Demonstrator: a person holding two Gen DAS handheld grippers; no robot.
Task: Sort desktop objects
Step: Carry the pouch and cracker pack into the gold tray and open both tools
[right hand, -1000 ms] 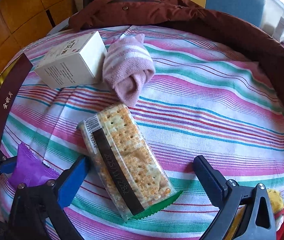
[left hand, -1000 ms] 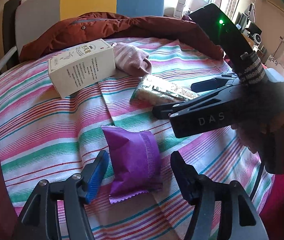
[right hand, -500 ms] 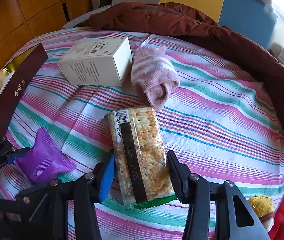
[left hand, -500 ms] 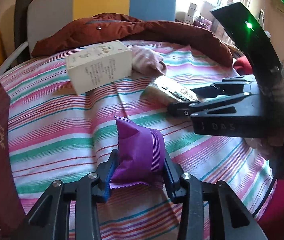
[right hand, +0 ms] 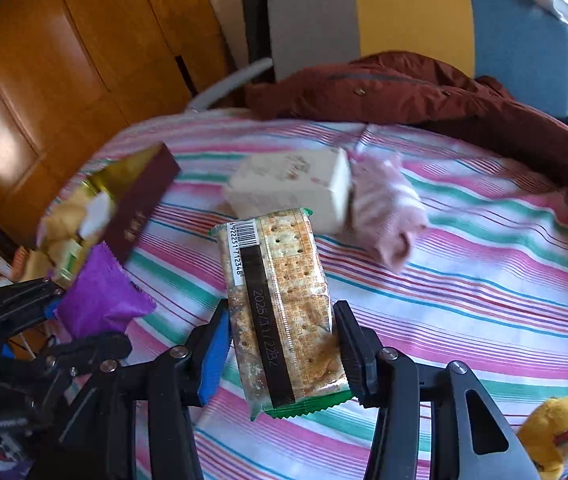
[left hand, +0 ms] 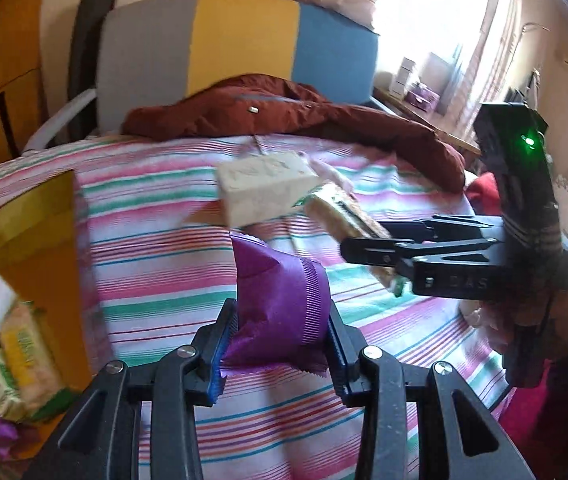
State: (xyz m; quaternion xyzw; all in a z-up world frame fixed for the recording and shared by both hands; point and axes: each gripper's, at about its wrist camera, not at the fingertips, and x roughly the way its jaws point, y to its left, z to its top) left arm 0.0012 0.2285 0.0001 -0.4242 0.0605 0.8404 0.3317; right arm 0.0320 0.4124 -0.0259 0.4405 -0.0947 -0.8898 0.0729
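We hold a puffy purple pouch (left hand: 282, 306) in the left gripper (left hand: 280, 336), jaws clamped on its sides, lifted over the striped table (left hand: 156, 216). Our right gripper (right hand: 282, 350) pinches a clear cracker pack (right hand: 280, 304) with a barcode and a green crimped end, also clear of the cloth. A white box (right hand: 292, 190) and pink sock (right hand: 388, 216) lie beyond; a gold-lined box (left hand: 32, 240) of snacks sits at the left edge.

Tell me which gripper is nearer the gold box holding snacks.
Left. The left gripper, shut on the purple packet, sits right beside the gold box. The right gripper, clamping the cracker pack, is farther toward the table's middle.
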